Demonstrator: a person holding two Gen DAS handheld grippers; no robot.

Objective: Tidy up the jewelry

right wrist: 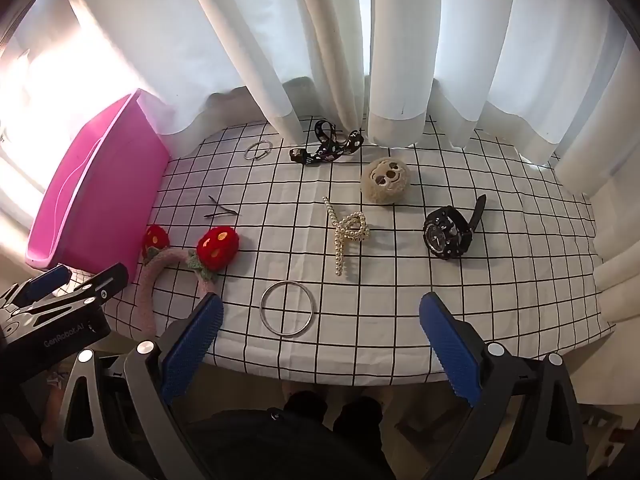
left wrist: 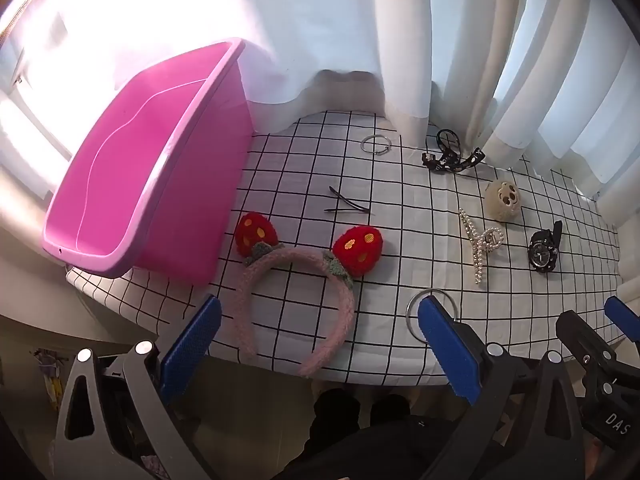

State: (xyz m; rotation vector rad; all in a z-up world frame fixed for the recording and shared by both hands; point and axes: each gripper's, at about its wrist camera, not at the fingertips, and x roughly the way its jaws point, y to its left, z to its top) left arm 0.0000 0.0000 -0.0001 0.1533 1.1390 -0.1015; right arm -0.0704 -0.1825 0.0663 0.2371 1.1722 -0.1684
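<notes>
A pink bin (left wrist: 120, 168) (right wrist: 92, 200) stands empty at the table's left end. On the checked cloth lie a pink headband with strawberry ears (left wrist: 248, 308) (right wrist: 148, 292), black hair pins (left wrist: 348, 206) (right wrist: 222, 212), a small silver ring (left wrist: 364, 145) (right wrist: 246, 154), a large silver bangle (left wrist: 408, 312) (right wrist: 286, 334), a pearl claw clip (left wrist: 480, 244) (right wrist: 348, 232), a fluffy beige ball with a face (left wrist: 503, 200) (right wrist: 386, 180), a black bow (left wrist: 452, 156) (right wrist: 328, 148) and a black watch (left wrist: 544, 252) (right wrist: 446, 232). My left gripper (left wrist: 320, 316) hangs open above the headband. Over the bangle, my right gripper (right wrist: 322, 308) is open and holds nothing.
White curtains (right wrist: 328, 60) hang along the table's far edge and brush the cloth (right wrist: 500, 280) beside the bow. The table's near edge runs just under both grippers. Below it a person's dark clothing (right wrist: 288, 432) shows.
</notes>
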